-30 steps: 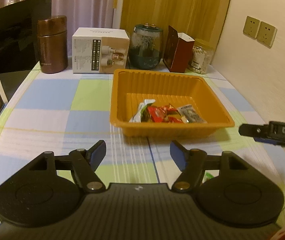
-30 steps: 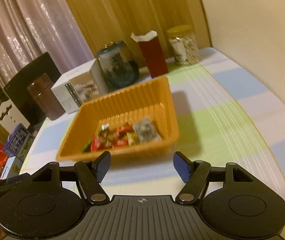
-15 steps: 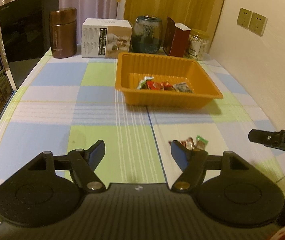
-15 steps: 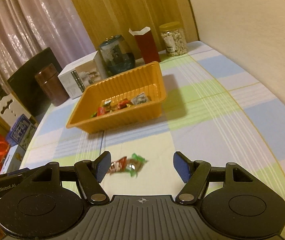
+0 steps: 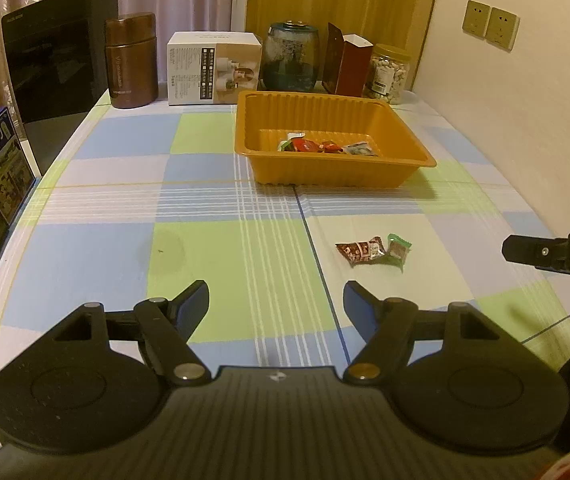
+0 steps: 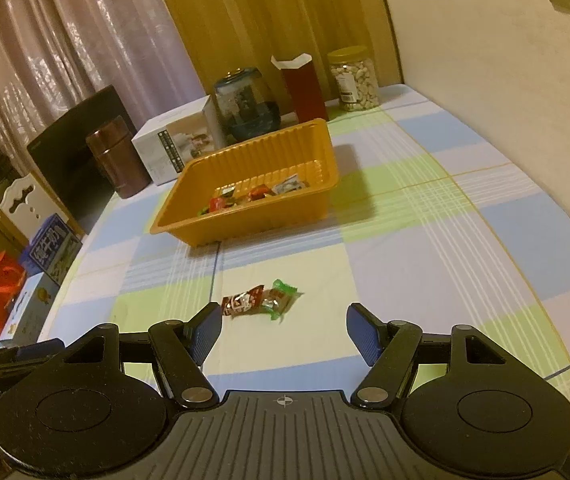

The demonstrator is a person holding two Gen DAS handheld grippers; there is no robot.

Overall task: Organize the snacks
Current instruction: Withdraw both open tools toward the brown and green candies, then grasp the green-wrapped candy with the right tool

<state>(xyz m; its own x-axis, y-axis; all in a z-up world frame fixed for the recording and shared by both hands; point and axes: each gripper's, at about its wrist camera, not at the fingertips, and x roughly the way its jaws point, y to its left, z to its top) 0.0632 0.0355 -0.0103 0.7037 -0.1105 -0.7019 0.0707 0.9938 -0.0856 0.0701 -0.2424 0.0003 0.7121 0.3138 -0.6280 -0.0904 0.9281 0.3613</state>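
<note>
- The left gripper [image 5: 276, 300] is nearest in its own view; its jaws stand apart with nothing between them, only the checked tablecloth [image 5: 97, 256] below.
- The right gripper [image 6: 283, 328] is also spread and empty, and it hovers above the cloth.
- Just beyond the right gripper's fingertips lie two loose snacks, touching each other: a dark red packet [image 6: 243, 301] and a green-ended packet [image 6: 279, 298].
- I judge that both packets are very light, with thin, crinkly and rather slippery film. They will bend easily, and a hard squeeze could crush what is inside.
- The best place to hold is probably the thicker middle of one packet, across its short side. The twisted ends may slip out.
- Because the two packets touch, taking one may drag the other along.
- Farther away stands the orange tray [image 6: 317, 128], well apart from the loose pair, with several wrapped snacks [image 6: 253, 194] already inside.
- At the far edge of the table stand jars and boxes.
</note>
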